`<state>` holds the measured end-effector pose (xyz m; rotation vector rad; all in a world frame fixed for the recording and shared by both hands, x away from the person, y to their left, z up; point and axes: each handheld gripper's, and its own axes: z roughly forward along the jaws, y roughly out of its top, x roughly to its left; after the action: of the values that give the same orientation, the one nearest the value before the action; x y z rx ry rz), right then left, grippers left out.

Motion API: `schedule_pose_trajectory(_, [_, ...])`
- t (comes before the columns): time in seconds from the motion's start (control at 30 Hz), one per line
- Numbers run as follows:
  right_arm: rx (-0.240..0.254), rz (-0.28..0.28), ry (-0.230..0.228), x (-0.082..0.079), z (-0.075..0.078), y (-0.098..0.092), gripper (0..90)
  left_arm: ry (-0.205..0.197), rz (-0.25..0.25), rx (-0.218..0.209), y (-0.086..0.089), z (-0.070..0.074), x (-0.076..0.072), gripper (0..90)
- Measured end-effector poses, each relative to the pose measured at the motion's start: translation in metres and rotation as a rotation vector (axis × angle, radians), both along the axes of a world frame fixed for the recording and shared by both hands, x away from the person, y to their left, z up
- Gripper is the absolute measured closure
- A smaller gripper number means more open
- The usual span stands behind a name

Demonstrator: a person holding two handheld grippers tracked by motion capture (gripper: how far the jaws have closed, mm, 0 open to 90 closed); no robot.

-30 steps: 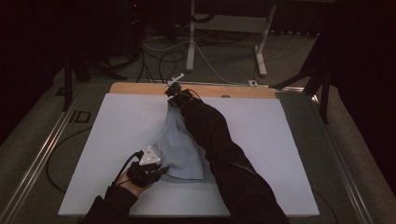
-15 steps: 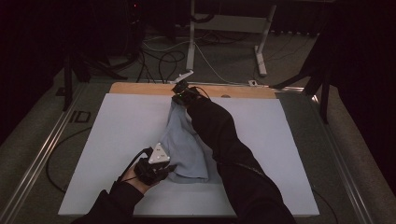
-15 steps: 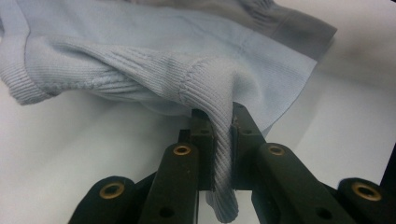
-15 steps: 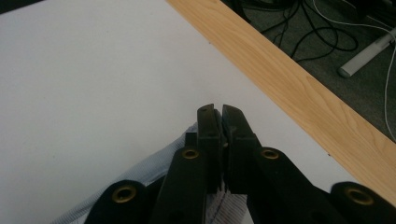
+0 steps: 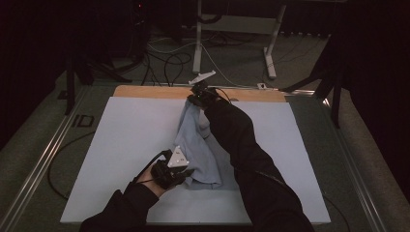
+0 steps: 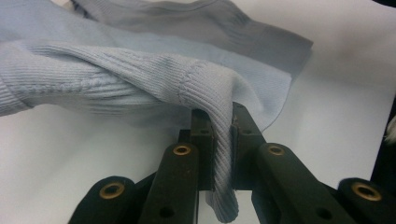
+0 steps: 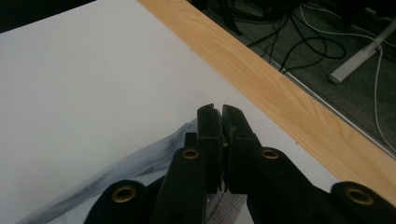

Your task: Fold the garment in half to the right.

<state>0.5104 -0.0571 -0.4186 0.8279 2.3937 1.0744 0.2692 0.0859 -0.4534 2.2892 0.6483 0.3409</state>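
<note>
Both hands have lifted higher; the left gripper (image 6: 222, 140) and right gripper (image 7: 221, 135) each pinch the soft, ribbed, pale blue sweater (image 5: 198, 145).

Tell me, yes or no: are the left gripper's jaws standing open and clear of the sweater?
No, the left gripper is clamped on the ribbed cuff of the light blue sweater.

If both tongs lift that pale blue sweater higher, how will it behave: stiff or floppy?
Probably floppy: the sweater already sags in folds between the left tongs and the right tongs. It looks unlikely to slip, since its ribbed knit cuff is pinched tight. Being soft knit, it will likely stretch and drag on the white table.
</note>
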Motion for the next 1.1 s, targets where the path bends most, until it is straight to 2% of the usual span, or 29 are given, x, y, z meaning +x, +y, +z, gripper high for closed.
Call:
schedule_pose_trajectory(0.1, [-0.004, -0.001, -0.004, 0.0, 0.0, -0.006, 87.7, -0.006, -0.023, 0.006, -0.007, 0.001, 0.0, 84.0])
schedule_pose_trajectory(0.17, [0.021, -0.015, 0.002, -0.001, 0.001, -0.014, 87.7, -0.005, -0.031, 0.007, -0.011, 0.001, 0.0, 84.0])
schedule_pose_trajectory(0.37, [0.036, -0.023, -0.005, -0.001, 0.001, -0.027, 87.7, -0.007, -0.059, 0.019, -0.024, 0.001, 0.001, 84.0])
schedule_pose_trajectory(0.7, [0.062, -0.065, 0.013, 0.002, -0.006, -0.06, 87.7, -0.01, -0.107, 0.047, -0.05, -0.001, 0.008, 84.0])
schedule_pose_trajectory(1.1, [0.071, -0.082, 0.034, 0.01, -0.02, -0.078, 87.6, -0.001, -0.154, 0.093, -0.08, -0.008, 0.015, 83.9])
